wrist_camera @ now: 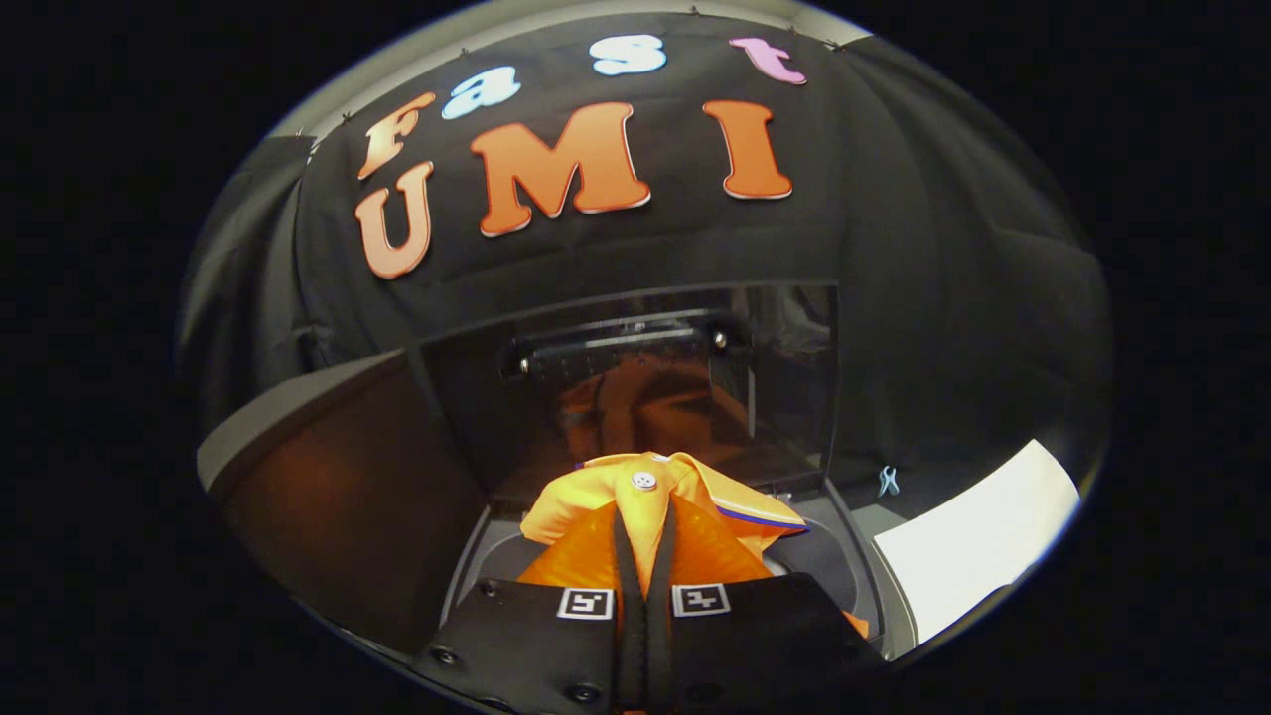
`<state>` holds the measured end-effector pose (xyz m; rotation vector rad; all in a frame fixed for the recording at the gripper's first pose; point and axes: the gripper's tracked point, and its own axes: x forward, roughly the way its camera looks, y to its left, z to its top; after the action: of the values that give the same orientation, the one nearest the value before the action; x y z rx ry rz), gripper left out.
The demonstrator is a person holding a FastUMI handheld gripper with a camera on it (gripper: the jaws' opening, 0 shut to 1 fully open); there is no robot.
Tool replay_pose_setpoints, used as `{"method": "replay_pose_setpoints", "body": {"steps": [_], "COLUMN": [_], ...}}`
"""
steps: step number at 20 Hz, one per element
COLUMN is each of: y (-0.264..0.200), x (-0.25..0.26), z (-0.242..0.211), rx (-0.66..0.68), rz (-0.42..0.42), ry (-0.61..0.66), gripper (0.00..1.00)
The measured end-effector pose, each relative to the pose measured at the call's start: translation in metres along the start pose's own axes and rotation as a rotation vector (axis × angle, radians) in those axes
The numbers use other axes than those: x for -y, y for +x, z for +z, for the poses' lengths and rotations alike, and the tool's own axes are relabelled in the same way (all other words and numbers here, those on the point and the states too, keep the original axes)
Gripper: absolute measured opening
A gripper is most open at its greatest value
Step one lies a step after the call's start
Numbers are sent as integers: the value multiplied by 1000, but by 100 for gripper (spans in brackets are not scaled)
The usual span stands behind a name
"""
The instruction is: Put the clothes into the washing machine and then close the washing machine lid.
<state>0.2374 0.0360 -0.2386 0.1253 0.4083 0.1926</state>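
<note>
Both fingers of the tongs (pixel 645 541) pinched the orange polo shirt (pixel 660 497) at lower centre; loose folds could snag the washing machine's raised lid (pixel 635 387).

The booth is sitting in dim light, with the black cloth wall (pixel 943 298) swallowing most of it. Brightness is pooling low in the scene — the orange garment (pixel 685 492) is glowing strongly, almost saturated, and throwing a warm tint onto the brown panel (pixel 367 497) beside it. The raised dark lid (pixel 635 387) is acting like a mirror, carrying a soft orange reflection and two small glints. A white sheet (pixel 978 541) is blowing out to plain white. Fisheye distortion is bending straight edges into curves, more so toward the rim — detail there is smearing. The gripper (pixel 645 516), pressed closed on the garment, is falling into deep shadow.
</note>
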Motion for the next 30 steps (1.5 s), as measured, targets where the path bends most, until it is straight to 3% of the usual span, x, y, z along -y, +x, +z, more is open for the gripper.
{"method": "replay_pose_setpoints", "body": {"steps": [5,11,17,25,26,30], "y": [32,57,73,77,75,65], "x": [-11,3,3,4,4,7], "z": [-36,-107,-130,-133,-137,-135], "rx": [-78,-254,-412,-411,-431,-429], "rz": [39,-9,-14,-57,-64,-88], "ry": [-6,46,48,72,75,71], "gripper": [8,8,8,8,11,55]}}
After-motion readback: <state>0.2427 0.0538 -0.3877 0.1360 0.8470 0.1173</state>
